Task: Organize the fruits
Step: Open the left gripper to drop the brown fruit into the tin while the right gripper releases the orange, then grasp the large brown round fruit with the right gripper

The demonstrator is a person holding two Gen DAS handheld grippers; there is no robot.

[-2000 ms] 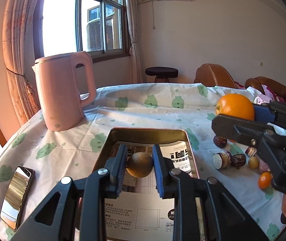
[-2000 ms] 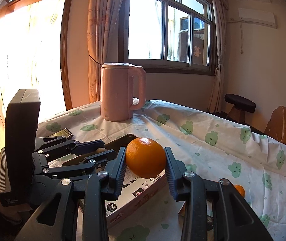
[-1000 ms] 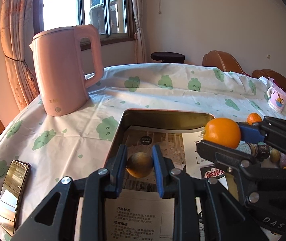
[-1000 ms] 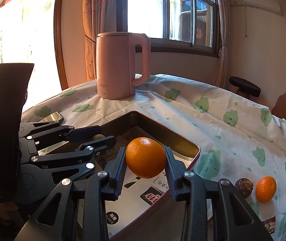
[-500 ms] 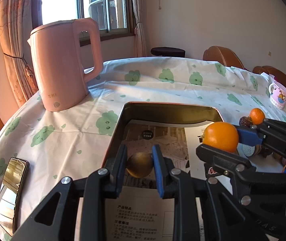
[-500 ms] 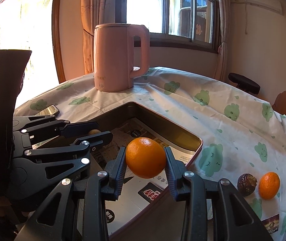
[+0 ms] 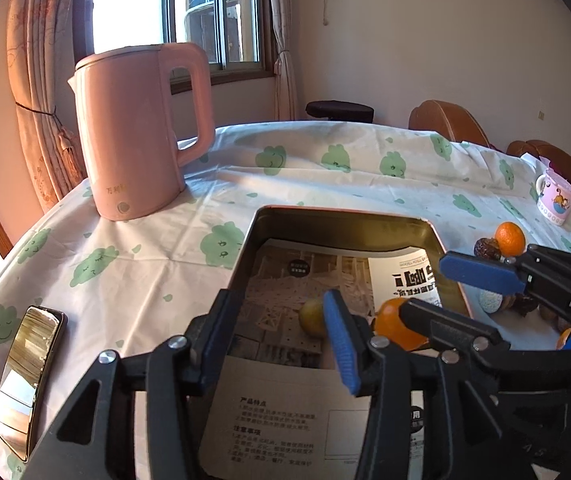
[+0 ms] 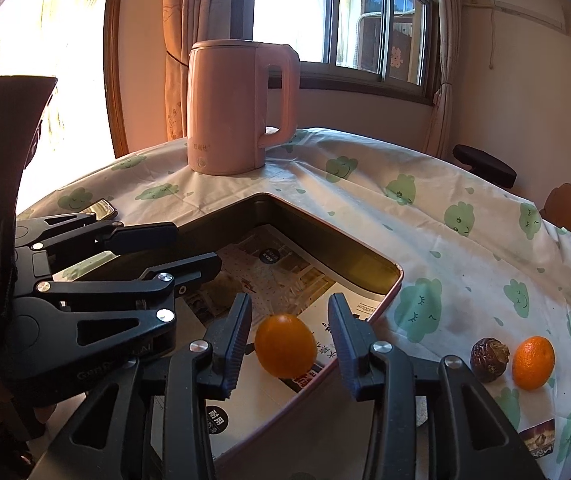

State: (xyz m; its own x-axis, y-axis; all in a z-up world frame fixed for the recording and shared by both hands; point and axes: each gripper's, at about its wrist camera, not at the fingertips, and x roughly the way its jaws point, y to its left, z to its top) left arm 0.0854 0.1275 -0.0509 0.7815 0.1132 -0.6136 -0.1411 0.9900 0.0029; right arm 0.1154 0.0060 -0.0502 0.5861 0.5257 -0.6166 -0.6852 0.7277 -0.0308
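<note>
A metal tray (image 7: pixel 345 213) lined with printed paper lies on the cloud-print cloth. My left gripper (image 7: pixel 281 332) hangs over it, its jaws opening and nothing between them. A small yellow-green fruit (image 7: pixel 310 317) rests on the paper just beyond, partly behind the right finger (image 7: pixel 337 340). My right gripper (image 8: pixel 290 334) is over the tray's (image 8: pixel 325 236) near corner. Its jaws are opening too, and the big orange (image 8: pixel 284 346) sits loose between the pads with a gap on each side. In the left wrist view the orange (image 7: pixel 395 330) shows under the right gripper (image 7: pixel 459 300).
A pink kettle (image 7: pixel 137 140) stands behind the tray on the left, and a phone (image 7: pixel 29 376) lies near the table's left edge. Right of the tray are a small orange (image 8: pixel 533 362), a dark wrinkled fruit (image 8: pixel 489 354), several more small fruits (image 7: pixel 517 304) and a mug (image 7: pixel 555 200).
Both grippers opened. The small yellow-green fruit left the left pads and now lies in the tray; the big orange came free of the right pads and sits lower.
</note>
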